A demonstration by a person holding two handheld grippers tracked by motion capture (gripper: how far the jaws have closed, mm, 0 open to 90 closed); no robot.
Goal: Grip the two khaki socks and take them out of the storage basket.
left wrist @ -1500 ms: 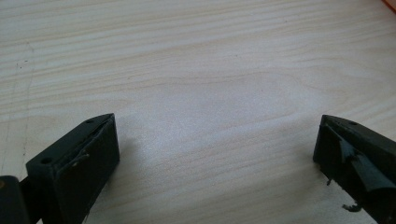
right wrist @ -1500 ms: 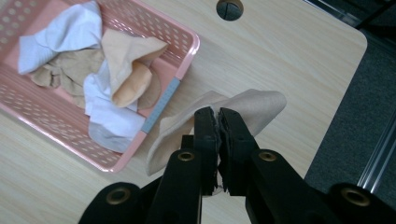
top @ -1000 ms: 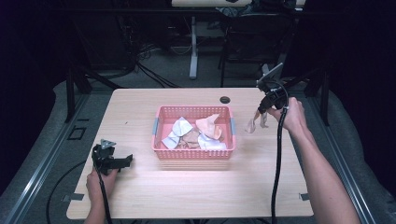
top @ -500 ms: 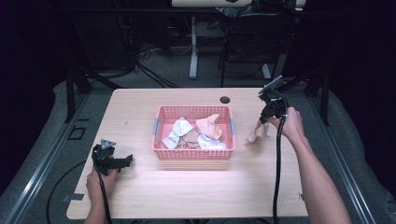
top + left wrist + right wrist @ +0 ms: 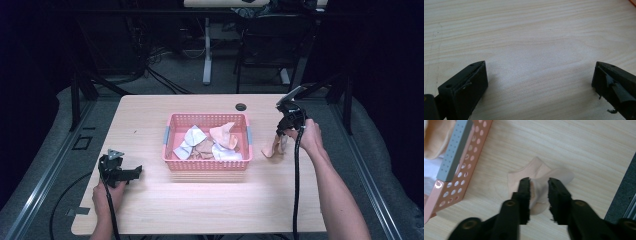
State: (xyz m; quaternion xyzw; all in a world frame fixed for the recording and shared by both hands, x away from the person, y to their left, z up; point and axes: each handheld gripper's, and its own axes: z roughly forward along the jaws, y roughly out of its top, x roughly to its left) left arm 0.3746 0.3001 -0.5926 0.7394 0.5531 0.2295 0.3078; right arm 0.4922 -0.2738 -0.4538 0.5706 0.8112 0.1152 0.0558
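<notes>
Pale wood-grain covers the bench, the broadest thing in the high view, with dark floor and cables beyond its far edge. At its middle sits a pink perforated basket with grey handle pieces at both ends, holding a heap of crumpled cloths in white, peach and brownish tones. A small dark round hole lies in the bench top just beyond the basket's far right corner.

To the right of the basket, near but apart from it, a peach-coloured sock hangs from the right hand-held gripper, its lower end touching the wood. In the right gripper view the sock is soft, thin and slightly translucent, spread in rounded lobes on the bench, with a fold of it drawn up between the two black jaws; the right hand-held gripper is pinching that fold, though a gap shows between the jaws above it. The basket wall and one grey handle lie to the left of the sock in that view, and the bench edge runs close on the right.

At the near left of the bench, well apart from the basket, the left hand-held gripper rests low over bare wood. In its own view the left hand-held gripper has its jaws spread wide, grasping nothing.
</notes>
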